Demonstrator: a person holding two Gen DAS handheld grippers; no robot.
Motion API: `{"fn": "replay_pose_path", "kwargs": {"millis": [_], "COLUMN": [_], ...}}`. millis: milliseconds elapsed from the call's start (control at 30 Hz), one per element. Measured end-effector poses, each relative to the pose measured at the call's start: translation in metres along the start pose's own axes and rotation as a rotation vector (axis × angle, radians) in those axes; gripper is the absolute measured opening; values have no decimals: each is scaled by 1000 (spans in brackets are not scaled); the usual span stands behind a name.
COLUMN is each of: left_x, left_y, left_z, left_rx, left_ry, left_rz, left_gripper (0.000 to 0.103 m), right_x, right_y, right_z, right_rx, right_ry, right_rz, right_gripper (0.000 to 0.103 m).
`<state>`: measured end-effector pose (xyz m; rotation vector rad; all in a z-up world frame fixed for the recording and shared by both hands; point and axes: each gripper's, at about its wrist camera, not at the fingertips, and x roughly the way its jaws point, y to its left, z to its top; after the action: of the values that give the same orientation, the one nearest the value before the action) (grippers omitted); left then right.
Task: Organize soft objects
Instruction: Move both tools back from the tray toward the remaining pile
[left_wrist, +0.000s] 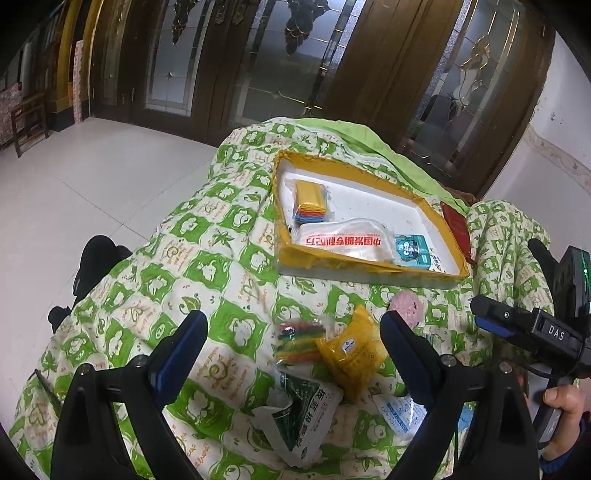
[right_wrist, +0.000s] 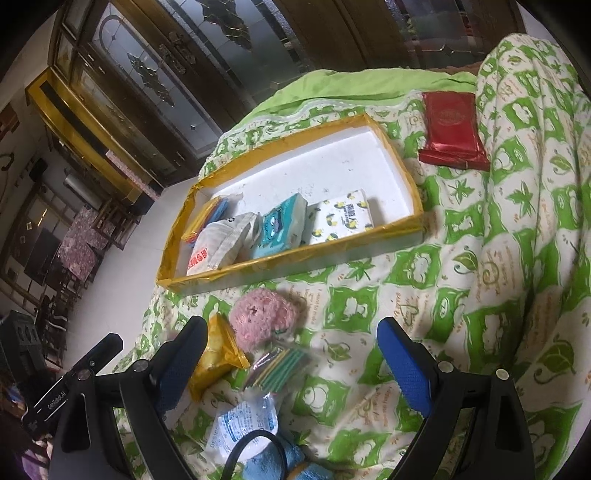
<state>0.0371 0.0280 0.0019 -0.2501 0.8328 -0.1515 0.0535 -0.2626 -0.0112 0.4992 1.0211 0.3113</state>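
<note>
A yellow-rimmed white tray (left_wrist: 373, 267) (right_wrist: 291, 260) lies on a green patterned quilt. It holds a stack of coloured cloths (left_wrist: 310, 203), a white bag with red writing (left_wrist: 345, 240) (right_wrist: 218, 245), a teal tissue pack (left_wrist: 412, 251) (right_wrist: 280, 227) and a lemon-print tissue pack (right_wrist: 341, 218). In front of it lie a pink plush (right_wrist: 262, 319) (left_wrist: 406, 306), a yellow packet (left_wrist: 354, 350) (right_wrist: 216, 358), a bag of coloured strips (left_wrist: 299, 339) (right_wrist: 280, 367), a green-and-white packet (left_wrist: 303, 417) and a blue-print white pouch (right_wrist: 245, 424) (left_wrist: 400, 408). My left gripper (left_wrist: 293, 334) and right gripper (right_wrist: 291, 341) hover open above this pile.
A red foil packet (right_wrist: 452, 131) lies on the quilt beyond the tray's right end. The quilt (left_wrist: 184, 280) drops off to a white tiled floor (left_wrist: 74, 184) on the left. Dark wooden glass doors (left_wrist: 258, 55) stand behind. The quilt bulges up on the right (right_wrist: 535, 184).
</note>
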Motion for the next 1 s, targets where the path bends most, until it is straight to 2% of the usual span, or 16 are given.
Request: {"fn": "replay_pose_path", "kwargs": {"millis": [600,1000], "left_x": [28,45], "left_y": [-50,-65], "left_z": [-25,-29], "left_rx": [272,366], "left_ry": [109,163], "left_rz": [7,2], "left_gripper": [94,94], "right_x": [11,19], "right_y": [3,5], "right_z": [-8,-11], "right_rx": [-14,-21], "right_ry": [75,97], "right_rz": [-4,-16], "right_gripper": [95,95]}}
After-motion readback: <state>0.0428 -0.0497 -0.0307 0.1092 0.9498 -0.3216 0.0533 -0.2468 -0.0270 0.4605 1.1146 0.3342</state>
